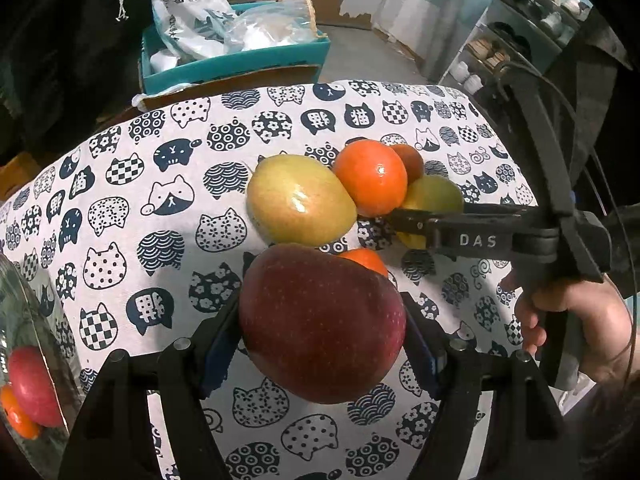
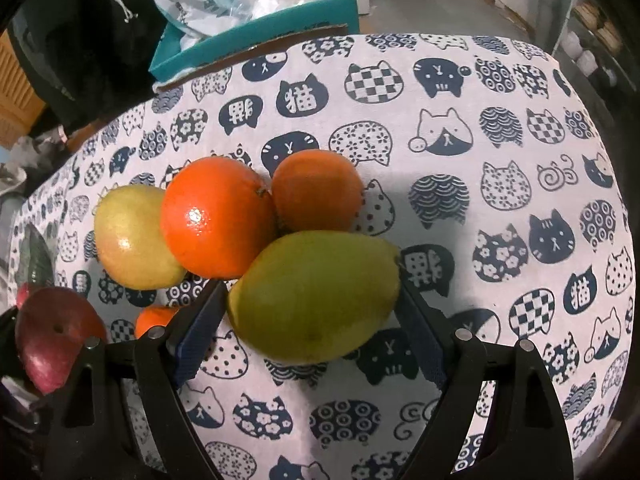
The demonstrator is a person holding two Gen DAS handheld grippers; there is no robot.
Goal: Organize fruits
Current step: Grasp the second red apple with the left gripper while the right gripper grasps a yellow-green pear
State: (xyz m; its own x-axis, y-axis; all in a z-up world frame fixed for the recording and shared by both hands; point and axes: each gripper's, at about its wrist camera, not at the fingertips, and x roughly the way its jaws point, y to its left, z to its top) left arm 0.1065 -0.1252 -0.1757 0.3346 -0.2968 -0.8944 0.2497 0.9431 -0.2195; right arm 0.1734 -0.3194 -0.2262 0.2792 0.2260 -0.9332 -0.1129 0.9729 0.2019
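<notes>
My left gripper (image 1: 322,332) is shut on a large red apple (image 1: 320,322), held above the cat-print tablecloth; the apple also shows at the left edge of the right wrist view (image 2: 56,336). My right gripper (image 2: 312,312) is shut on a green-yellow pear (image 2: 316,296), and it shows from the side in the left wrist view (image 1: 404,216). A second pear (image 1: 298,200) (image 2: 132,236), a big orange (image 1: 372,178) (image 2: 218,216), a second orange (image 2: 316,190) and a small orange (image 1: 366,260) (image 2: 154,318) lie clustered on the cloth.
A shiny metal bowl (image 1: 44,320) at the left edge reflects fruit. A teal box (image 1: 236,60) with plastic bags stands beyond the table's far edge. Shelves with dishes (image 1: 520,32) stand at the back right. The cat-print cloth (image 2: 500,184) covers the table.
</notes>
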